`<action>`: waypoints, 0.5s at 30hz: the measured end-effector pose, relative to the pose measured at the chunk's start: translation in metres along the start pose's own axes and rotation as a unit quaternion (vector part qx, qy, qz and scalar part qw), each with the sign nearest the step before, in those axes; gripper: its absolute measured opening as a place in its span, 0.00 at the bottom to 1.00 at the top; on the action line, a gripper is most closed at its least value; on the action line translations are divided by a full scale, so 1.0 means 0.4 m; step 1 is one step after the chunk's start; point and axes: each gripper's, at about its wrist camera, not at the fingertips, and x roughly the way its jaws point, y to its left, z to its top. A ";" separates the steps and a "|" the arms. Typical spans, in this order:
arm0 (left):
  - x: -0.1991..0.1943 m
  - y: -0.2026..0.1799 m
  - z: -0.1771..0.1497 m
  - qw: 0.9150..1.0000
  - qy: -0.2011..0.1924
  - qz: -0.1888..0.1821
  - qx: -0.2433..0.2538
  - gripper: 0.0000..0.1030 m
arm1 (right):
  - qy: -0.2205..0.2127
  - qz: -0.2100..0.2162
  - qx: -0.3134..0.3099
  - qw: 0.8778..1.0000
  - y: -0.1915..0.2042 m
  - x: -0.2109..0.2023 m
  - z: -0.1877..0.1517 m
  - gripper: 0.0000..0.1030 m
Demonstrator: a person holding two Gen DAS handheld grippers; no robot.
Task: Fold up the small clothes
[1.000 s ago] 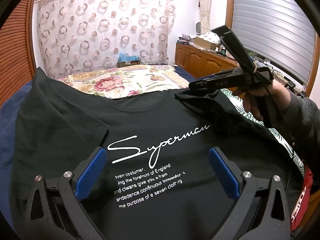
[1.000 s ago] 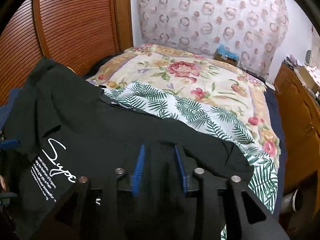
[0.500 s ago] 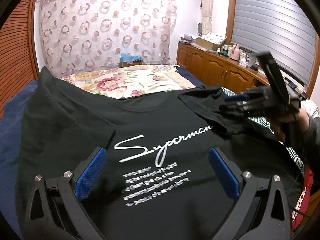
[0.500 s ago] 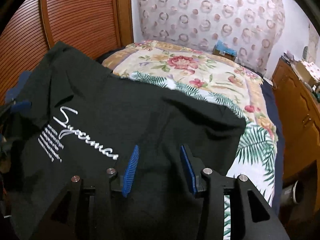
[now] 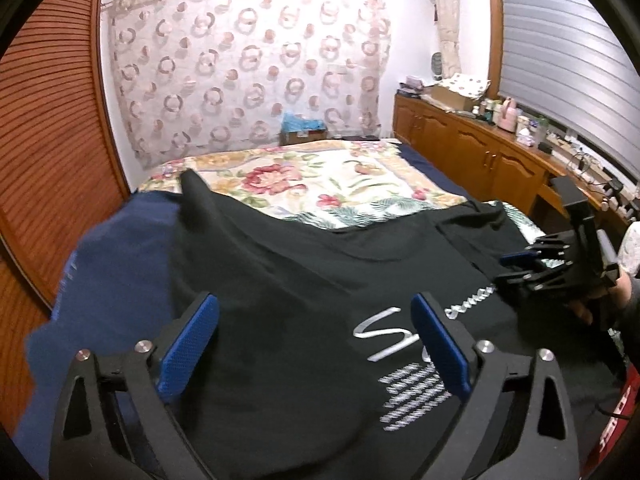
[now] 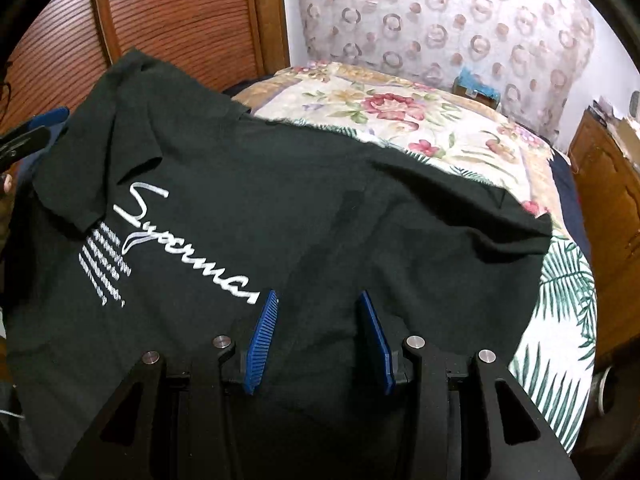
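A floral bedspread (image 5: 304,184) covers the bed beneath a ring-patterned curtain (image 5: 248,68), with slatted wooden doors (image 6: 180,12) at one side and cluttered wooden cabinets (image 5: 472,148) under grey blinds (image 5: 560,48).

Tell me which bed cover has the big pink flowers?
The cream floral bedspread, spread over the far part of the bed. The other cover, the white palm-leaf sheet beside the black T-shirt, shows only green leaves.

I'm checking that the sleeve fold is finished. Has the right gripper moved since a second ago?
Yes. In the left wrist view the right gripper has dropped from level with the wooden cabinets to low over the black T-shirt.
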 end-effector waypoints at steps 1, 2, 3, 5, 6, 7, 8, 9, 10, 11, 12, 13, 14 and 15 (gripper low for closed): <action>0.002 0.011 0.005 1.000 0.001 0.003 0.000 0.90 | -0.008 -0.003 0.001 1.000 -0.008 -0.006 0.004 0.44; 0.006 0.025 0.014 1.000 0.003 0.006 -0.001 0.89 | -0.017 -0.005 0.004 1.000 -0.018 -0.016 0.010 0.44; 0.013 0.035 0.024 1.000 0.005 0.008 -0.004 0.85 | -0.024 -0.007 0.008 1.000 -0.030 -0.028 0.017 0.44; 0.021 0.057 0.040 1.000 0.013 0.009 -0.010 0.80 | -0.037 -0.015 0.017 0.999 -0.060 -0.053 0.028 0.46; 0.023 0.065 0.051 1.000 0.015 0.010 -0.009 0.79 | -0.042 -0.019 0.020 0.999 -0.073 -0.063 0.033 0.46; 0.024 0.068 0.057 1.000 0.016 0.012 -0.008 0.77 | -0.044 -0.026 0.022 0.998 -0.092 -0.074 0.039 0.46; 0.026 0.077 0.068 1.000 0.016 0.014 -0.007 0.76 | -0.045 -0.034 0.024 0.998 -0.110 -0.083 0.042 0.47; 0.027 0.086 0.077 1.000 0.018 0.016 -0.006 0.73 | -0.046 -0.042 0.025 0.998 -0.124 -0.092 0.045 0.47; 0.033 0.091 0.085 1.000 0.021 0.016 -0.005 0.71 | -0.047 -0.049 0.027 0.997 -0.138 -0.100 0.046 0.47; 0.042 0.100 0.097 0.999 0.027 0.017 -0.004 0.70 | -0.048 -0.055 0.029 0.997 -0.153 -0.108 0.049 0.47; 0.049 0.105 0.106 0.999 0.031 0.019 -0.003 0.67 | -0.049 -0.061 0.033 0.996 -0.172 -0.118 0.053 0.47; 0.060 0.112 0.116 0.999 0.037 0.021 -0.002 0.65 | -0.049 -0.066 0.035 0.996 -0.183 -0.124 0.058 0.47; 0.067 0.118 0.120 0.999 0.042 0.022 -0.002 0.64 | -0.051 -0.070 0.038 0.996 -0.196 -0.129 0.063 0.47; 0.077 0.122 0.124 0.999 0.048 0.023 -0.004 0.61 | -0.051 -0.073 0.041 0.995 -0.201 -0.134 0.067 0.47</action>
